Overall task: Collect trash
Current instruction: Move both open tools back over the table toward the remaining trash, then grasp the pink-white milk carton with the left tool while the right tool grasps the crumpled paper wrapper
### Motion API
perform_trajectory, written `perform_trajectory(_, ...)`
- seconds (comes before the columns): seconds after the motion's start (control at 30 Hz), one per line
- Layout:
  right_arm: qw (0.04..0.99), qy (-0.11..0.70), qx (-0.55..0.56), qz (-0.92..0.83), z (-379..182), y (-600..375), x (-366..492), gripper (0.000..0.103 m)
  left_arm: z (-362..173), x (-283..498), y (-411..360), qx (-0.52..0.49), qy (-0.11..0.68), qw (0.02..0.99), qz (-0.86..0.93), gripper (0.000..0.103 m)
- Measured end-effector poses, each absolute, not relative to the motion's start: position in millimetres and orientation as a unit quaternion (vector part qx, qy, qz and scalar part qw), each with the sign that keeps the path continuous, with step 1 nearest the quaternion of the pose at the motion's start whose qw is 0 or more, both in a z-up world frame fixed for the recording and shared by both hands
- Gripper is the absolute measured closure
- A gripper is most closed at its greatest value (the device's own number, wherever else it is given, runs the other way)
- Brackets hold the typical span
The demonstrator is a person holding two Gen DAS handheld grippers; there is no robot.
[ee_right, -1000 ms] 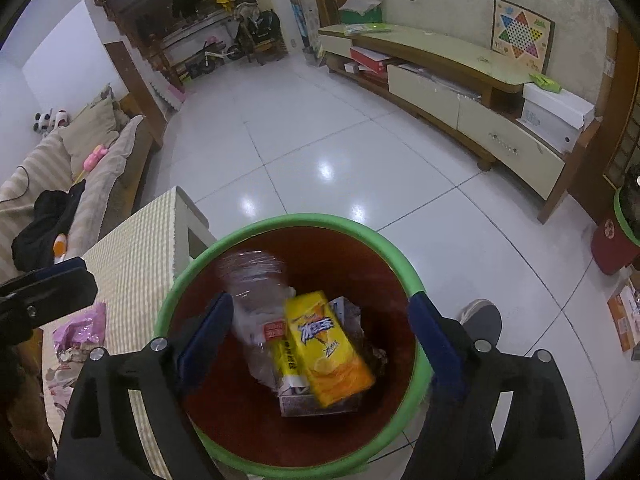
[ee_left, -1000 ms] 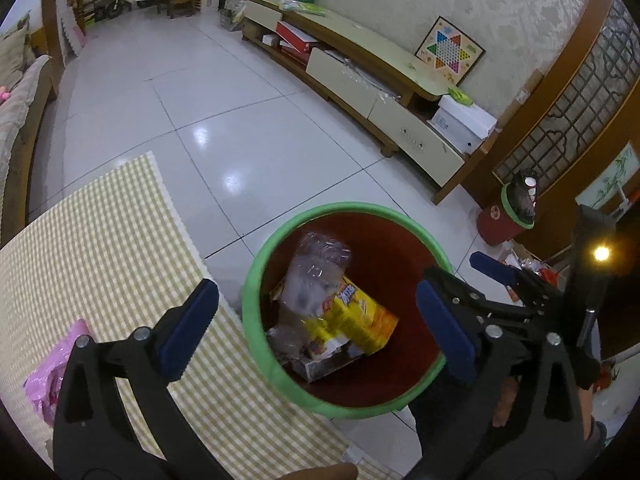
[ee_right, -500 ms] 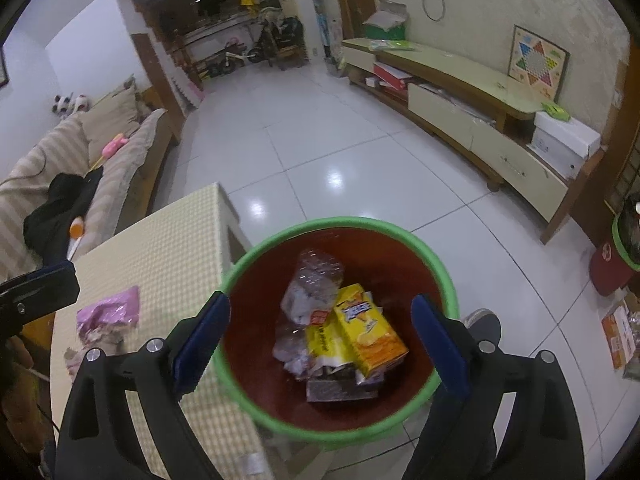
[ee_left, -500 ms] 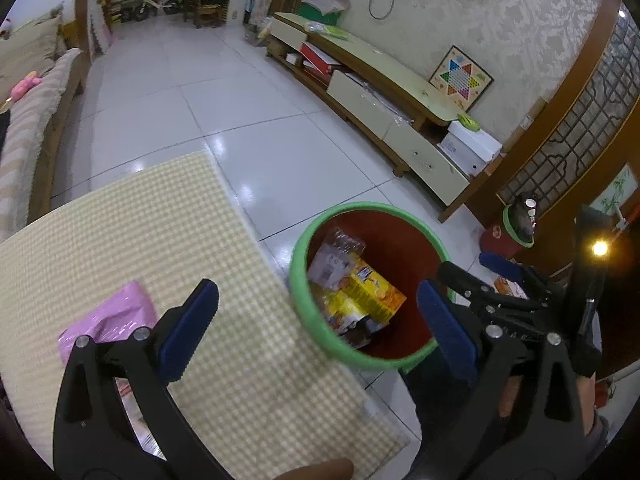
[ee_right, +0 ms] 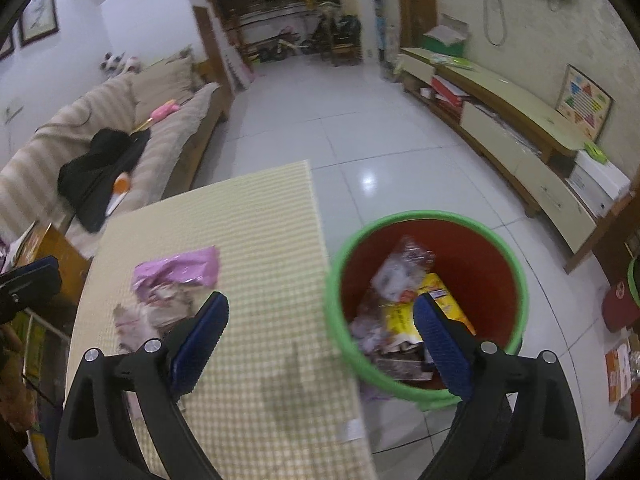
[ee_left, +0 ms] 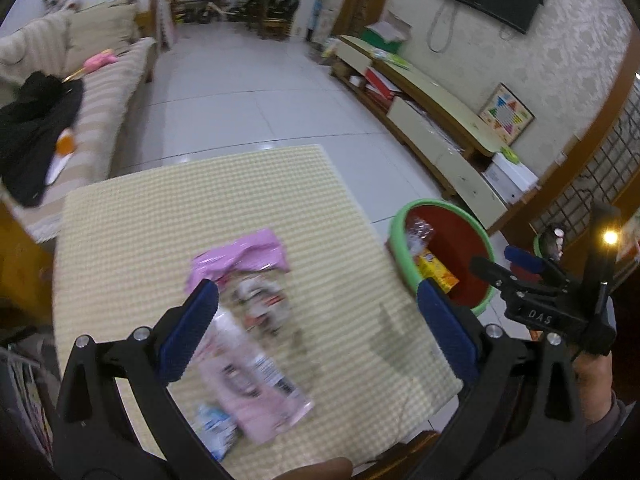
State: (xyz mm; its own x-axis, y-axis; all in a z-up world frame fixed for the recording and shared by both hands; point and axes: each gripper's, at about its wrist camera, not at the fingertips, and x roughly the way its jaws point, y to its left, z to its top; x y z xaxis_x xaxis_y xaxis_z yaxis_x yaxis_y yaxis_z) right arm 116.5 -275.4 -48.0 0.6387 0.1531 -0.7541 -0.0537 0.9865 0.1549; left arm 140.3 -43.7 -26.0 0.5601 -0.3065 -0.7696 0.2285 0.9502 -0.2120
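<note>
Pink wrappers motion-blurred between spread, empty left tool; right tool likewise released.

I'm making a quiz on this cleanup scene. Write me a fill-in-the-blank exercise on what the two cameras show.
1. The trash bin has a red inside and a ____ rim.
2. The yellow carton lies inside the ____.
3. The pink wrapper lies on the checkered ____.
4. The left gripper and the right gripper each hold ____ between their fingers.

Missing words: green; trash bin; tablecloth; nothing
</note>
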Motion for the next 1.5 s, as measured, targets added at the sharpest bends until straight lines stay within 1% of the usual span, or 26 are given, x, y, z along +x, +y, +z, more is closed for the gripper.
perform_trajectory(0.3,0.898,0.427,0.023,0.104,-45.9,-206.2,114.1,0.013,-36.6,108.4,15.7,-0.074,0.452,0.882,-0.109,0.005)
perform_trajectory(0.53,0.887,0.441,-0.003,0.141,-58.9,-164.3,116.9,0.013,-53.9,102.1,48.2,-0.098,0.467,0.874,-0.087,0.005)
perform_trajectory(0.73,0.876,0.456,-0.008,0.158,-78.3,-142.8,129.0,0.013,-78.5,110.2,46.6,-0.092,0.500,0.856,-0.094,0.005)
perform_trajectory(0.97,0.859,0.477,-0.025,0.183,-106.1,-126.4,151.9,0.013,-129.9,129.1,54.7,-0.163,0.549,0.815,-0.088,0.005)
perform_trajectory(1.13,0.846,0.493,-0.028,0.202,-129.5,-120.2,172.0,0.013,-150.8,145.7,59.8,-0.215,0.562,0.795,-0.076,0.005)
perform_trajectory(1.33,0.826,0.515,-0.038,0.226,-158.7,-108.0,193.1,0.013,-169.2,165.6,59.7,-0.248,0.573,0.779,-0.060,0.006)
perform_trajectory(1.37,0.823,0.518,-0.040,0.229,-162.2,-105.4,194.8,0.014,-173.7,168.5,58.4,-0.251,0.577,0.775,-0.054,0.007)
perform_trajectory(1.43,0.818,0.522,-0.044,0.236,-170.9,-101.4,198.3,0.015,-180.2,171.9,56.0,-0.254,0.583,0.770,-0.047,0.013)
perform_trajectory(1.47,0.817,0.524,-0.044,0.238,-173.0,-99.4,199.9,0.017,-182.7,173.8,55.0,-0.255,0.586,0.768,-0.045,0.022)
perform_trajectory(1.5,0.815,0.525,-0.042,0.243,-176.4,-98.8,201.2,0.023,-187.4,174.7,53.6,-0.259,0.592,0.762,-0.043,0.030)
